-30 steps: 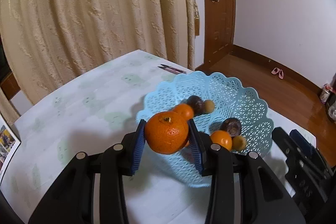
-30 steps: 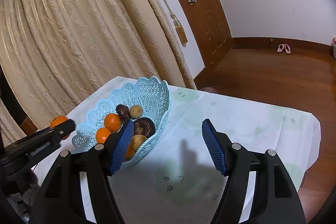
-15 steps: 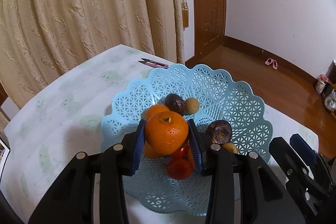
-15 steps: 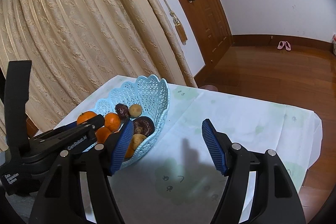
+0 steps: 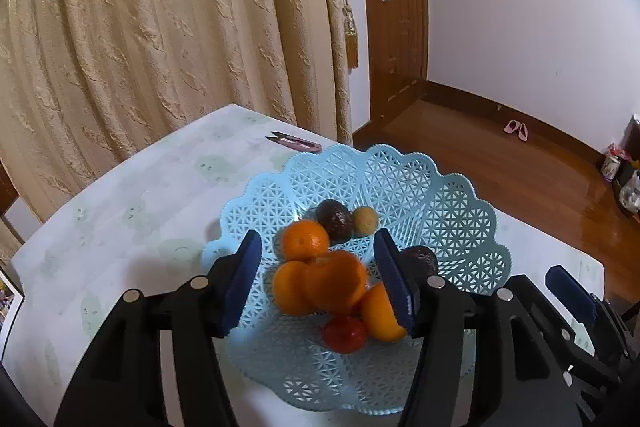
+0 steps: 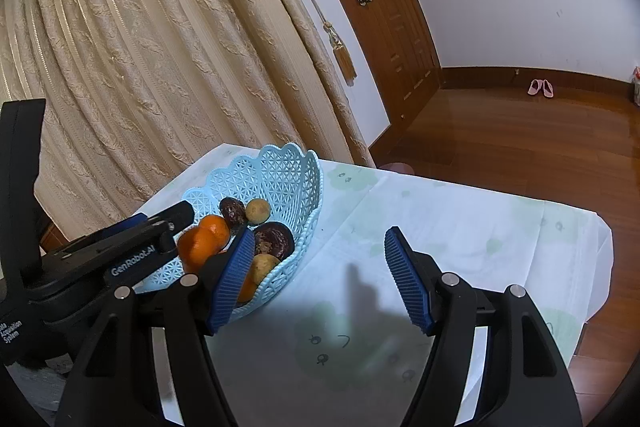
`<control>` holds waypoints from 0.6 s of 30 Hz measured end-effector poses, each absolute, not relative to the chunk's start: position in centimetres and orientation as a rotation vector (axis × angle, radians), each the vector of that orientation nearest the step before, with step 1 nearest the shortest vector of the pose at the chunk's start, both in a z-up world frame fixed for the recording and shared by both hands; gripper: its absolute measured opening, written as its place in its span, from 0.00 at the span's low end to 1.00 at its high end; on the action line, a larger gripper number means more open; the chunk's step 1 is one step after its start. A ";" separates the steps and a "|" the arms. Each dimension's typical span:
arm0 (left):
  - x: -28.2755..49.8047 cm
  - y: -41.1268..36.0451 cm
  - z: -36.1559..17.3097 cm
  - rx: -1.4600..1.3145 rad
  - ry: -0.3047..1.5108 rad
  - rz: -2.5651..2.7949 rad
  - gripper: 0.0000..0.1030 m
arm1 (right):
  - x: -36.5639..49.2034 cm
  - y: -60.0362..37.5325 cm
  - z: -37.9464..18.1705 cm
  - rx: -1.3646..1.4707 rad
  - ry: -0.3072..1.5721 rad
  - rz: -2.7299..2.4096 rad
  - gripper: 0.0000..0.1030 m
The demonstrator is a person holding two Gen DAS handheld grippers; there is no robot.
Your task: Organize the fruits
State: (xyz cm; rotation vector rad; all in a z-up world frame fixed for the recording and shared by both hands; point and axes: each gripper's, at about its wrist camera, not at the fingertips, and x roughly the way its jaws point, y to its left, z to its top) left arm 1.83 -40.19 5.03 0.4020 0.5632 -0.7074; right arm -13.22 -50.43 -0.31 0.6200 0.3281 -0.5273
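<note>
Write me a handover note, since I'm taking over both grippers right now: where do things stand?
Left gripper: jaws opening over the blue basket, the blurred orange between them no longer pressed by the pads.
Right gripper: open, empty, over the tablecloth beside the basket.
Done: oranges, dark fruits and small tan fruits are in the basket.
Left: no loose fruit in view; check elsewhere.

Soft daylight, fisheye warp w/ dark corners, floor glare

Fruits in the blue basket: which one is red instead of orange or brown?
The small red fruit at the near end of the pile, just below the oranges in the left wrist view.
</note>
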 end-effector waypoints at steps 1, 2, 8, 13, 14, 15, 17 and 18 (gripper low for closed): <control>1.9 -40.1 5.1 0.402 0.561 -0.704 0.58 | -13.2 -50.4 -0.3 0.618 0.328 -0.528 0.68; 1.8 -40.0 5.2 0.402 0.559 -0.701 0.58 | -13.2 -50.4 -0.3 0.616 0.328 -0.527 0.68; 1.3 -39.4 5.6 0.412 0.535 -0.682 0.69 | -12.9 -49.9 -0.2 0.595 0.347 -0.502 0.72; 1.3 -38.1 6.2 0.409 0.512 -0.632 0.85 | -12.2 -49.4 0.1 0.568 0.386 -0.463 0.86; 1.3 -37.8 6.3 0.406 0.513 -0.625 0.85 | -12.1 -49.3 0.3 0.562 0.389 -0.458 0.89; 1.4 -37.4 6.4 0.407 0.512 -0.606 0.85 | -12.1 -49.2 0.5 0.556 0.390 -0.457 0.90; 1.4 -36.8 6.5 0.413 0.504 -0.580 0.85 | -11.9 -48.9 0.9 0.538 0.396 -0.447 0.94; 1.3 -36.4 6.5 0.416 0.498 -0.569 0.86 | -11.8 -48.8 1.0 0.528 0.403 -0.443 0.94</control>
